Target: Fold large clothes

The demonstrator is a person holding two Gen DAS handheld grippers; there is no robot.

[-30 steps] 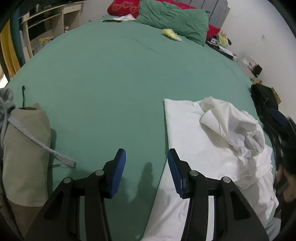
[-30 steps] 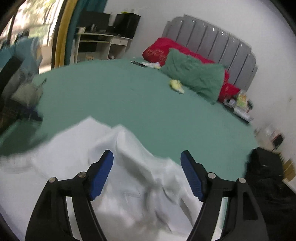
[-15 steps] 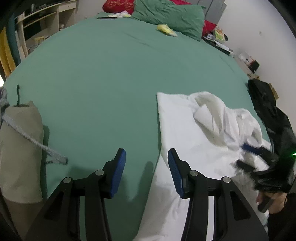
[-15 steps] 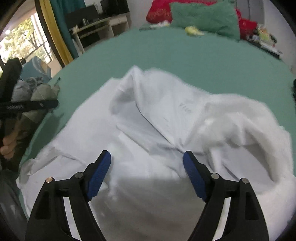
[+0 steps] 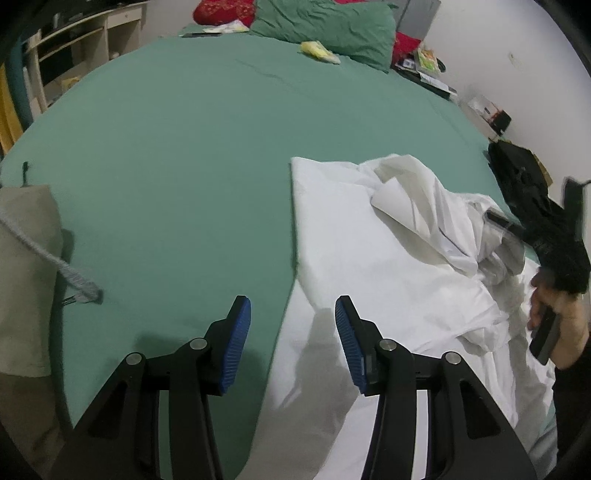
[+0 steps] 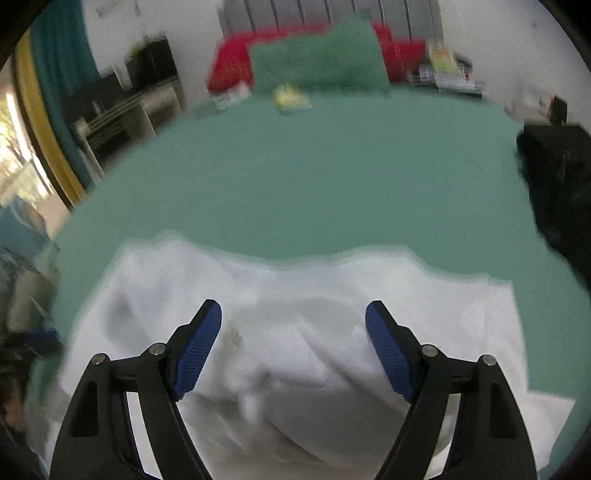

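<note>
The right gripper (image 6: 293,343), jaws spread and empty, had lifted from half a second before above the white garment (image 6: 295,332); the left gripper (image 5: 292,339), spread, stayed at its seven-o'clock edge.

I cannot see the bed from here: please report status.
Left gripper open, right gripper open, both empty. White garment crumpled, unfolded. Nothing blocking.

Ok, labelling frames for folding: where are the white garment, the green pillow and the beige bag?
white garment (image 5: 369,266), left wrist view, flat middle panel.
green pillow (image 5: 325,22), left wrist view, centre of its face.
beige bag (image 5: 26,266), left wrist view, its side.
</note>
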